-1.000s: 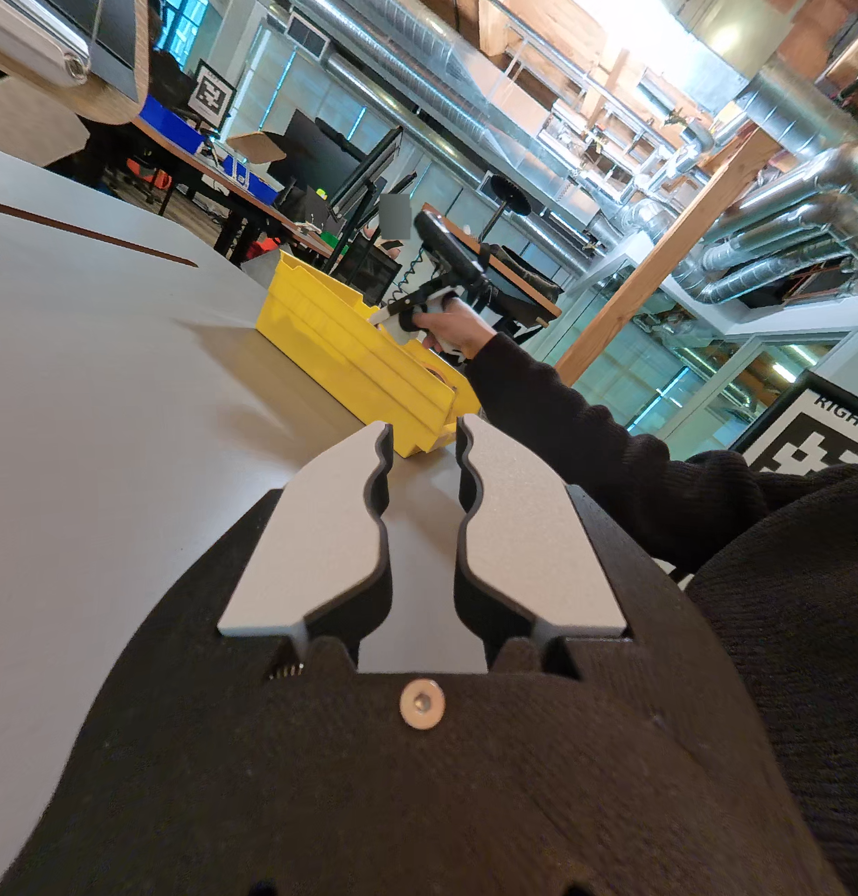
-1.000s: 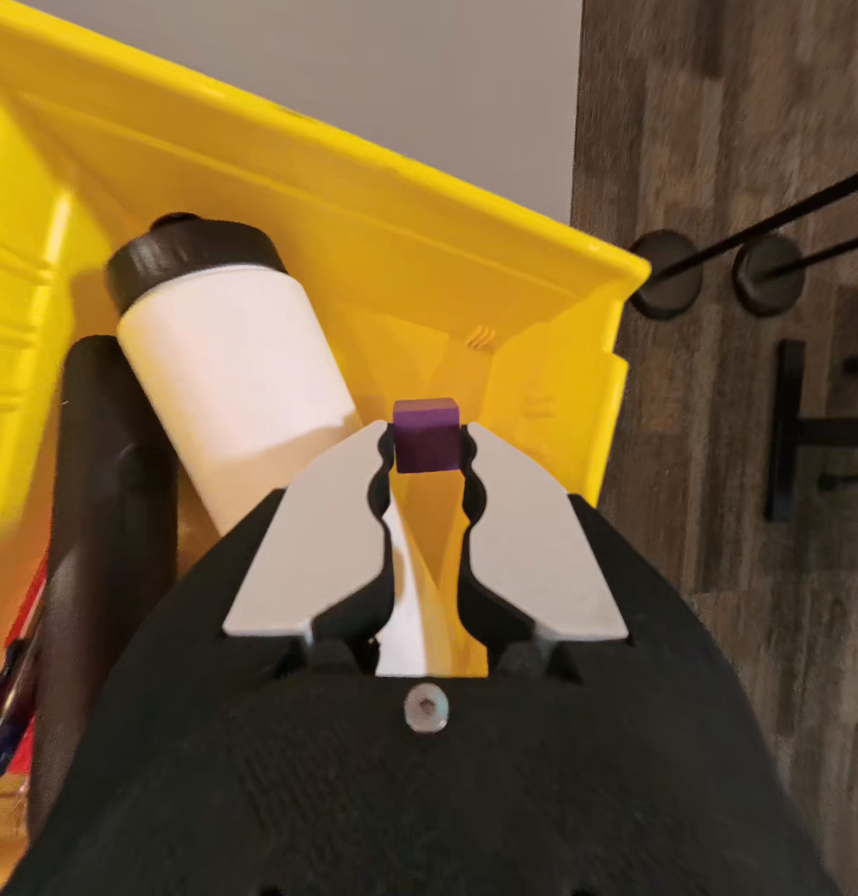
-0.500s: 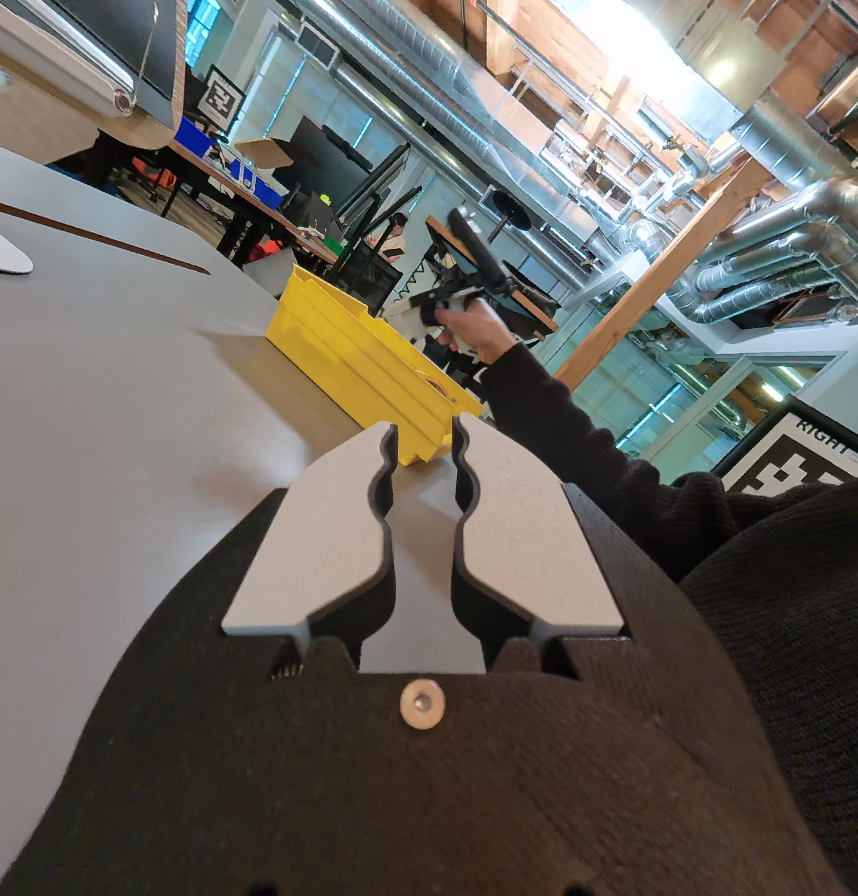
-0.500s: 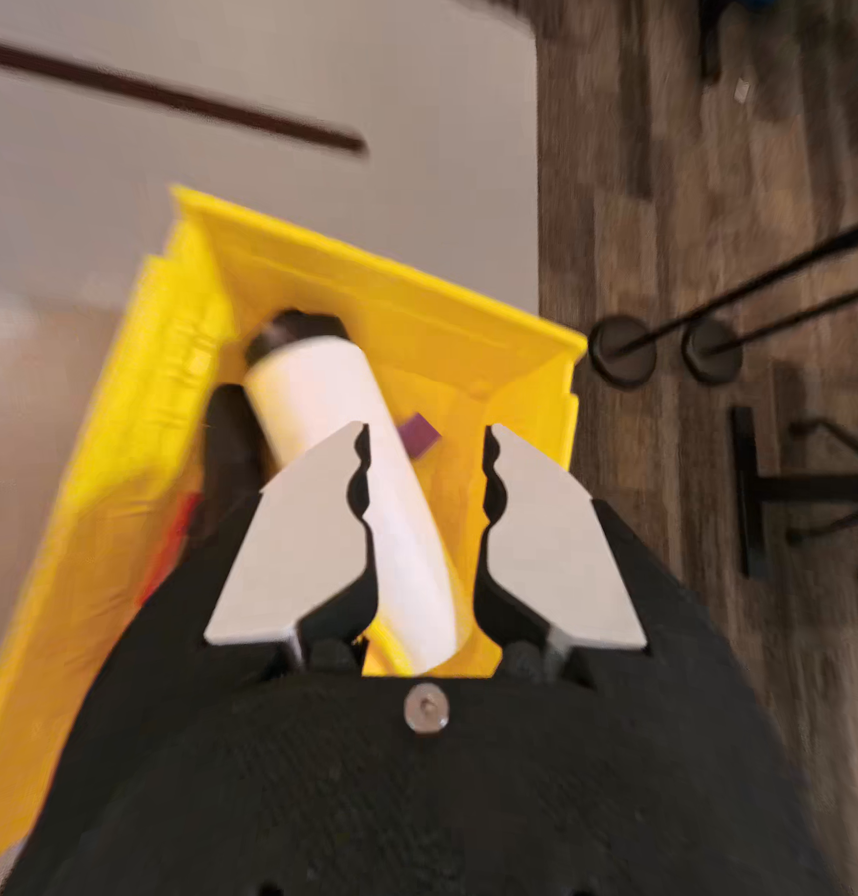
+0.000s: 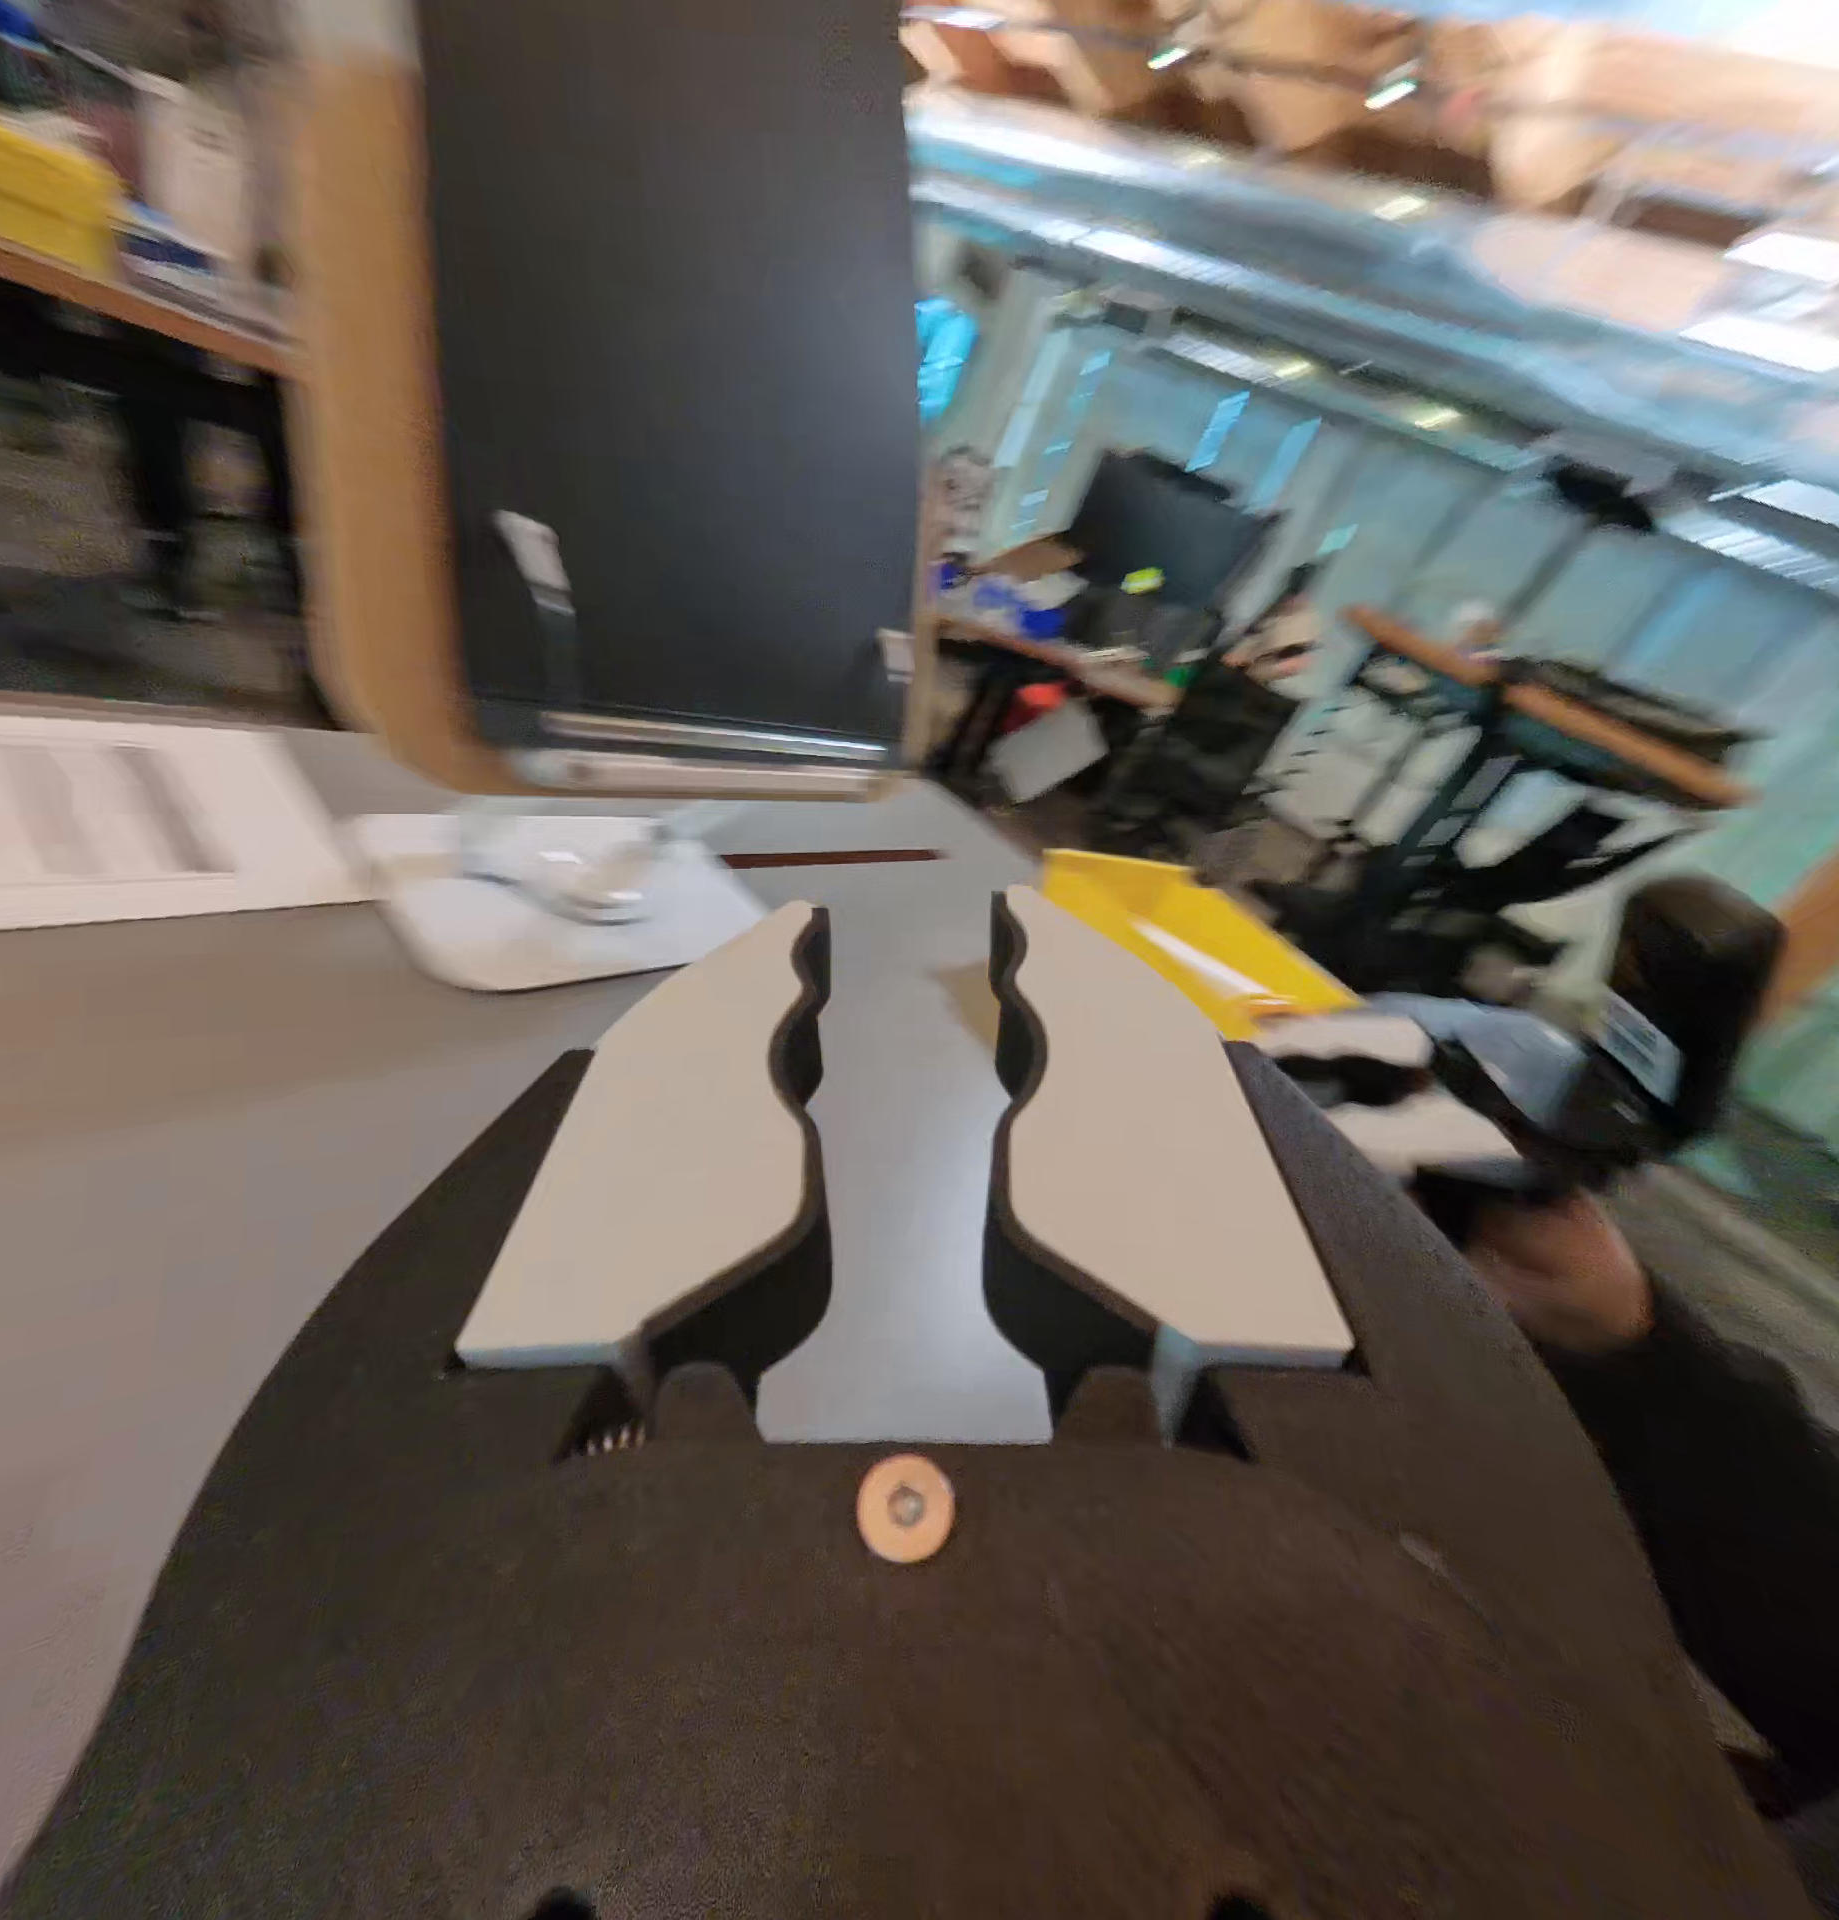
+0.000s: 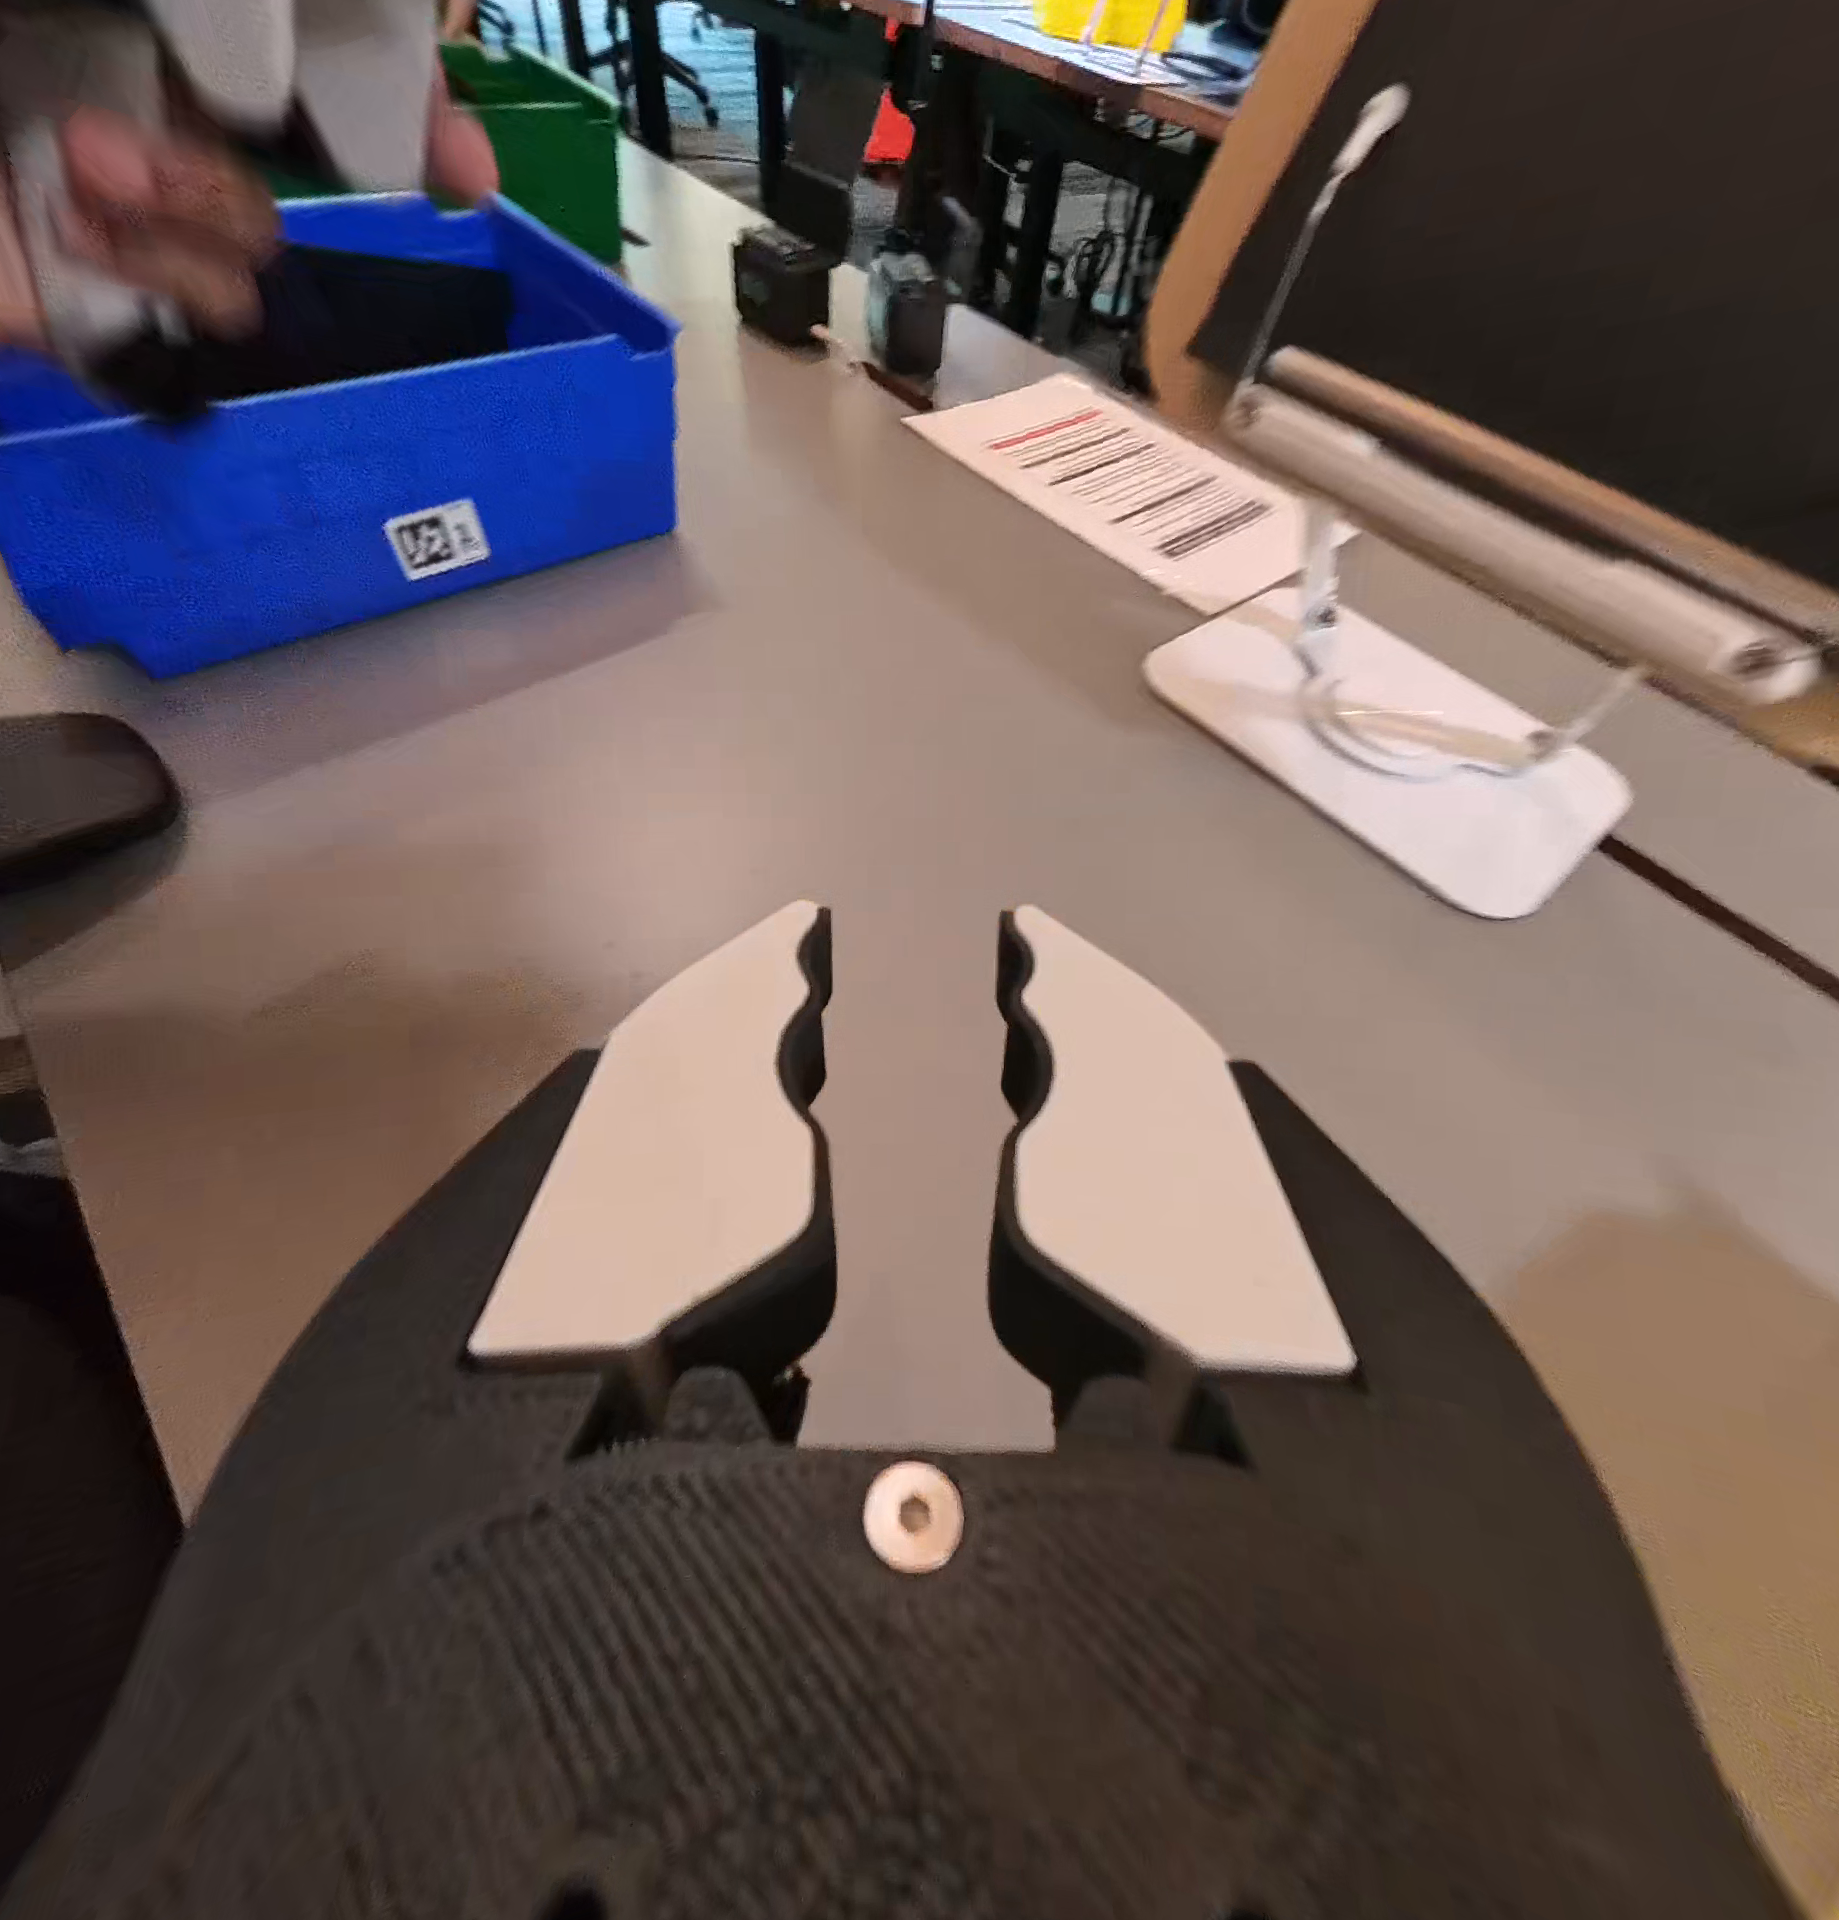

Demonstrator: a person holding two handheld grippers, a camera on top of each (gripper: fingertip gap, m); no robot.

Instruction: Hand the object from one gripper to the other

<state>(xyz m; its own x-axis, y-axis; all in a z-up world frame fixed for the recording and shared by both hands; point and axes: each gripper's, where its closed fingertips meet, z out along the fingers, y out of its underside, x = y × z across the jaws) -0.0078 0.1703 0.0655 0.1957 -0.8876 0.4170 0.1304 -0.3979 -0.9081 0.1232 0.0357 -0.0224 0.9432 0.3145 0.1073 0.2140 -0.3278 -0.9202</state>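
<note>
My left gripper [image 5: 904, 920] is open and empty, held low over the grey table [image 5: 219, 1143]. My right gripper [image 6: 913, 920] is open and empty over the same table [image 6: 894, 727]. The right gripper's body [image 5: 1517, 1081] also shows in the left wrist view, blurred, held in a hand at the right. The yellow bin [image 5: 1195, 935] stands just beyond my left fingertips, to the right. No purple cube shows in either view.
A white stand base [image 6: 1393, 769] carries a black board with a wooden edge [image 6: 1621, 260]. It also shows in the left wrist view [image 5: 572, 914]. A printed sheet [image 6: 1123, 478] lies nearby. A blue bin [image 6: 323, 499] stands at the far left under another person's hand [image 6: 136, 218]. Left tips to right tips: about 20 cm.
My right gripper let go of the purple cube into the yellow bin, rose, and swung round to face the table. My left gripper turned left, still open.
</note>
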